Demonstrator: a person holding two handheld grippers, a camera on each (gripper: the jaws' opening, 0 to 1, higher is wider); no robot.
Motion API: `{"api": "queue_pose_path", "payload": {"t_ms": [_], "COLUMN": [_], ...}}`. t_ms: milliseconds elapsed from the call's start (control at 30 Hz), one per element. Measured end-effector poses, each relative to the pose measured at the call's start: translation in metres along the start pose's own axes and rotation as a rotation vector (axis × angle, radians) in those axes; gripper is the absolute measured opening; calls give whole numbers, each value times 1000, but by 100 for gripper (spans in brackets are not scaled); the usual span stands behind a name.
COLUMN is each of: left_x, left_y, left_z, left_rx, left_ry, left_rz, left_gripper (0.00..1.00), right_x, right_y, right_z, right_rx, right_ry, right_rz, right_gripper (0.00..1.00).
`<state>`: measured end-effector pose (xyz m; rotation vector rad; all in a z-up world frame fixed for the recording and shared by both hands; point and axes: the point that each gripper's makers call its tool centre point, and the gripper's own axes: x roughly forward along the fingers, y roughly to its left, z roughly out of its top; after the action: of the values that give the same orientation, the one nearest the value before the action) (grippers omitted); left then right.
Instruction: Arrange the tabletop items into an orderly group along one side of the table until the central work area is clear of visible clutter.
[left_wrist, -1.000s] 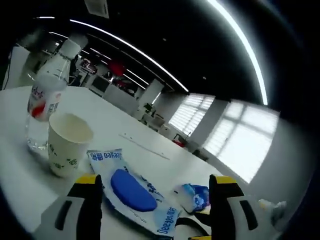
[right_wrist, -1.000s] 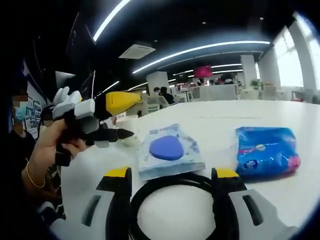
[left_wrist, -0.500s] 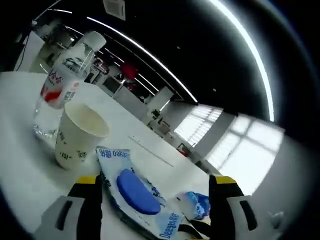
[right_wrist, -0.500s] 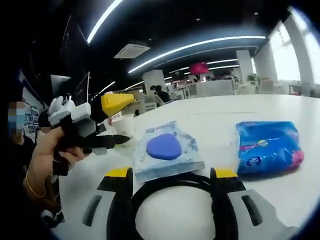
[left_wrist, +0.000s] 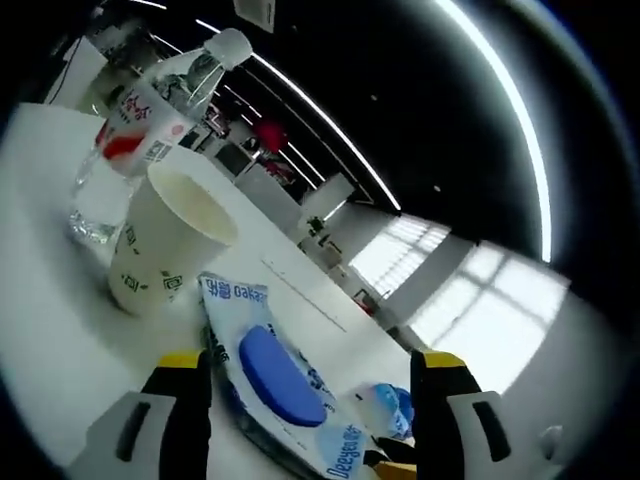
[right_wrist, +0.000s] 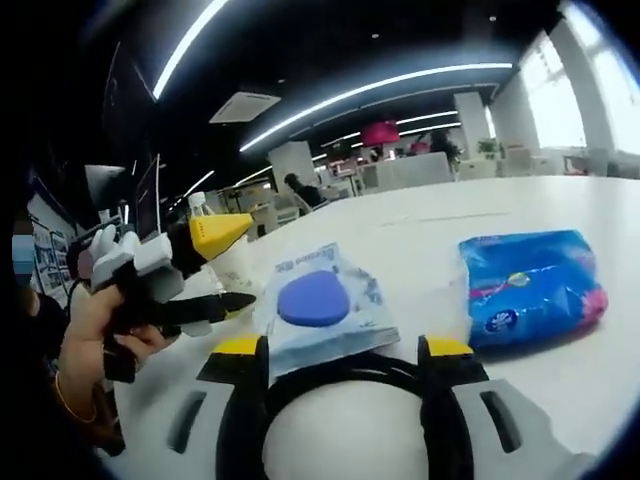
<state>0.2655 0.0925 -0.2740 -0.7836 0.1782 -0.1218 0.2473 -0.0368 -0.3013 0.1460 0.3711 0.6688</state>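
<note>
My left gripper (left_wrist: 312, 425) is open and low over the table, with a clear pouch holding a blue oval (left_wrist: 277, 378) lying just ahead between its jaws. A paper cup (left_wrist: 168, 243) and a water bottle (left_wrist: 148, 112) stand upright at the left. A blue tissue pack (left_wrist: 388, 410) lies to the right of the pouch. My right gripper (right_wrist: 345, 395) is open, and a black cable loop (right_wrist: 340, 378) lies between its jaws. Beyond the loop are the pouch (right_wrist: 318, 308) and the blue pack (right_wrist: 530, 288). A hand holds the left gripper (right_wrist: 238, 266) at the left, its jaws apart.
The white table (right_wrist: 430, 225) stretches far beyond the items. A person's hand (right_wrist: 95, 330) is at the left edge of the right gripper view. An open office with desks and bright windows (left_wrist: 470, 300) lies behind.
The left gripper view has tilted and come closer to the cup and bottle. In the right gripper view the left gripper has shifted slightly. The items on the table have not moved.
</note>
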Motion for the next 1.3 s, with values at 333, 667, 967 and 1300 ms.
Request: {"api": "queue_pose_path", "payload": {"t_ms": [333, 667, 967, 1300], "left_x": [4, 5, 3, -5], "left_y": [8, 8, 25, 40], "left_z": [-6, -10, -17, -29], "left_rx": [-122, -188, -216, -190], "left_ry": [16, 39, 71, 120], "left_rz": [12, 20, 163, 246], "left_gripper": [79, 68, 45, 16], "right_x": [7, 14, 15, 18], "right_y": [-3, -6, -11, -16], "right_z": [2, -3, -4, -2], "right_rx": [75, 44, 42, 98], "right_ry": [9, 85, 92, 86], "right_rz": [-62, -142, -176, -207], "right_gripper": [56, 52, 43, 34]}}
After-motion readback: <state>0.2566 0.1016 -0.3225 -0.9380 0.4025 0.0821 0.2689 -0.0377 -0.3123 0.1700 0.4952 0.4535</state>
